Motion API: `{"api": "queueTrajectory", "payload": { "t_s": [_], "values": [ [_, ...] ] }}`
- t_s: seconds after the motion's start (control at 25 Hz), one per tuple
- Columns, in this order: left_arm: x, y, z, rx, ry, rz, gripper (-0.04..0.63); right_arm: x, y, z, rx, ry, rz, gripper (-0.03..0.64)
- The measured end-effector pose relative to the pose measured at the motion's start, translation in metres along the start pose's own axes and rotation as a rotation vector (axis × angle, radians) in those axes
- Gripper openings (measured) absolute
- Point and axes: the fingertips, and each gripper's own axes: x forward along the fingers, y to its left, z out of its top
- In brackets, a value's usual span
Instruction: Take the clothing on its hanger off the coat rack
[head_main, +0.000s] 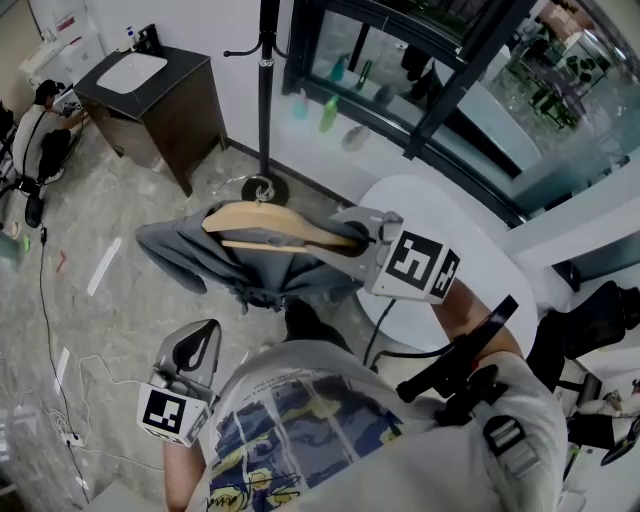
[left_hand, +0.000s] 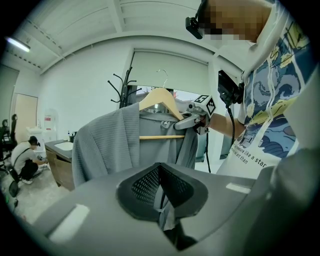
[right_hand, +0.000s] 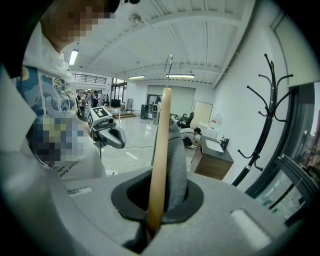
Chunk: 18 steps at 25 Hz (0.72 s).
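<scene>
- While the right gripper (head_main: 348, 236) is clamped shut on one sloping arm of the wooden hanger (head_main: 265, 222), the load hangs in mid-air; its own view shows the jaws pinching wood and a fold of cloth together
- grey garment (head_main: 195, 255) is draped over the hanger and droops on both sides; hook is bare at the top and touches nothing
- left gripper (head_main: 203, 340) sits at 7 o'clock of the hanger in the head view, well apart from it; jaws are together with nothing between them
- coat rack (head_main: 267, 95) stands at 12 o'clock of the hanger, beyond it; the pegs in view carry nothing; hanger and rack are apart
- progress, my judgement: the lift-off looks done, with clothing and hanger clear of the rack; what is left, if anything, is carrying it off or setting it down; the task names no place for that
</scene>
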Motion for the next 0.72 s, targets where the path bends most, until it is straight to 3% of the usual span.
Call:
{"api": "queueTrajectory", "payload": {
  "t_s": [0.72],
  "values": [
    [0.018,0.000,0.003,0.000,0.009,-0.032,0.003,-0.007,-0.014,-0.010,0.009,0.015,-0.024,0.005]
  ]
}}
